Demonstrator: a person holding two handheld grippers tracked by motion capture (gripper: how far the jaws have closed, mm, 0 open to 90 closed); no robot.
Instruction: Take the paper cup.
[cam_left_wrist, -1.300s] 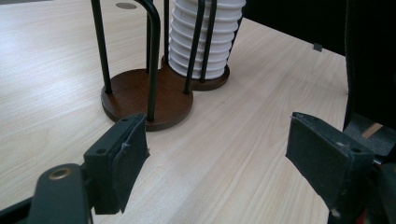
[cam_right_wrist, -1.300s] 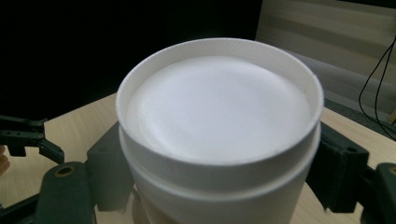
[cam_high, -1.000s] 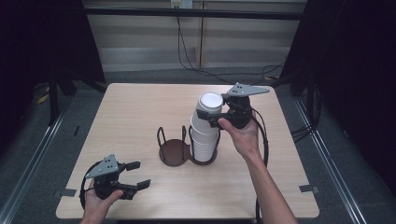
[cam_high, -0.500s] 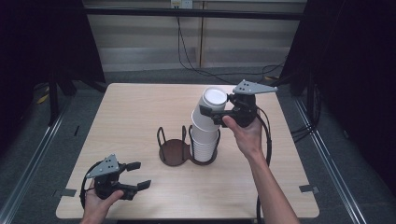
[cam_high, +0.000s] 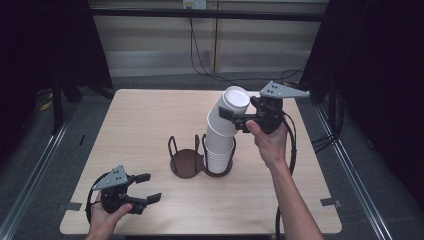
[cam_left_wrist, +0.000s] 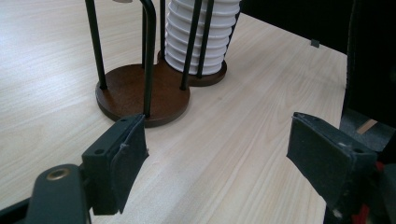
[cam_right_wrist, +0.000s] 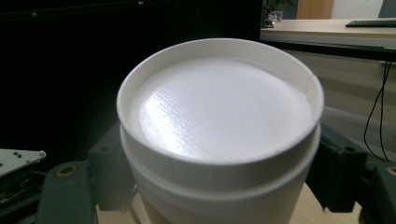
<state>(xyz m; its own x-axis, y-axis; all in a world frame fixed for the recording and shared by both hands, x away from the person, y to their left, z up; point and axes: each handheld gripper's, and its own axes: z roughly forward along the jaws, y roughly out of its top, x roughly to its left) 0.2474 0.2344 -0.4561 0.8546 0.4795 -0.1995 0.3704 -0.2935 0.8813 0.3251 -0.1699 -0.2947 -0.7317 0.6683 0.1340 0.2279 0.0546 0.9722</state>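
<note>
White cups (cam_high: 220, 145) sit stacked upside down in a wire holder (cam_high: 200, 160) mid-table (cam_high: 150, 115) in the high view. The holder's right ring has the stack, the left ring has nothing in it. Upper cups lean right, where the right gripper (cam_high: 235, 119) clamps the top cup (cam_high: 231, 107). The left gripper (cam_high: 147, 187) hovers at the near left corner, holding nothing.

Left gripper view: its jaws look wide apart over bare wood, and the stack (cam_left_wrist: 198, 35) is cut off at the top edge.

Right gripper view: the cup (cam_right_wrist: 219, 135) hides most of both jaws, pressed on its sides.
</note>
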